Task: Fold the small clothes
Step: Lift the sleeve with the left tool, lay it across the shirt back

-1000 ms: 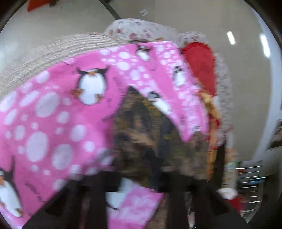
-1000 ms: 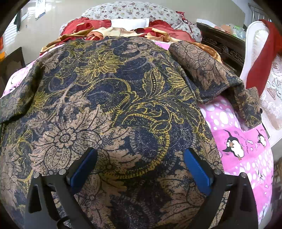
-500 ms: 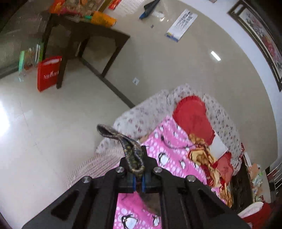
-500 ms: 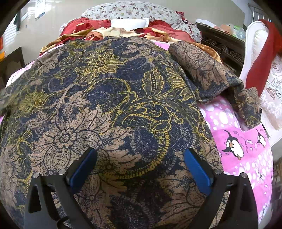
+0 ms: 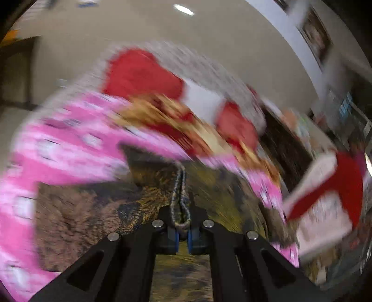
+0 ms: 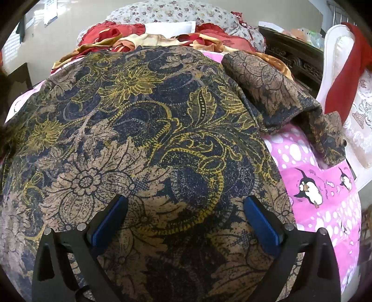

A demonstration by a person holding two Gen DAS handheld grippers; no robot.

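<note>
One batik-print garment lies spread over a pink penguin blanket, sleeve folded at right. Left gripper: fingers pinching one garment edge. Right gripper: fingers spread, nothing between. Beyond: two red cushions, one white chair draped with red cloth.

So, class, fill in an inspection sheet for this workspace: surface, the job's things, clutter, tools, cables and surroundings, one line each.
Surface: pink penguin blanket covers the bed.
Job's things: dark floral garment spread flat; one sleeve lies folded on its right.
Clutter: red and gold bedding and a flowered pillow at the far end.
Tools: left tool shut on the garment's edge, picture blurred; right tool open over the cloth.
Cables: nothing seen.
Surroundings: white chair with red cloth; dark carved furniture.
</note>
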